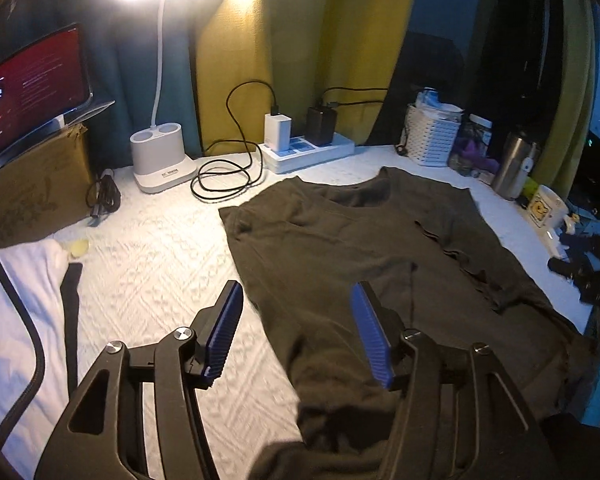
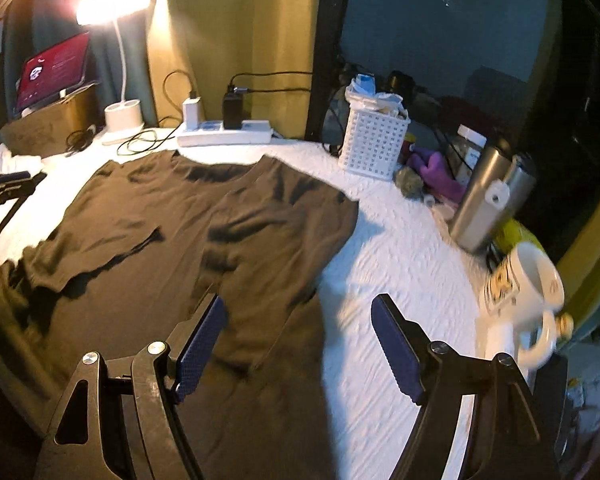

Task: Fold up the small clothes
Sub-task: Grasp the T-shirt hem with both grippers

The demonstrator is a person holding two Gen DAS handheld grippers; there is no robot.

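A dark olive-brown T-shirt [image 1: 352, 240] lies spread on the white quilted cover, neckline toward the far wall. It also shows in the right wrist view [image 2: 180, 232], rumpled with folds along its left side. My left gripper [image 1: 296, 332] is open and empty, hovering over the shirt's left hem edge. My right gripper [image 2: 298, 340] is open and empty, hovering over the shirt's right hem edge. The left gripper shows at the left edge of the right wrist view [image 2: 4, 188].
A lamp base [image 1: 162, 156], power strip [image 1: 308, 150] with chargers and cables stand at the back. A white basket [image 2: 374, 140], steel bottle [image 2: 488, 200] and mug [image 2: 528, 284] stand right. A cardboard box [image 1: 32, 184] holding a tablet and white cloth [image 1: 16, 312] lie left.
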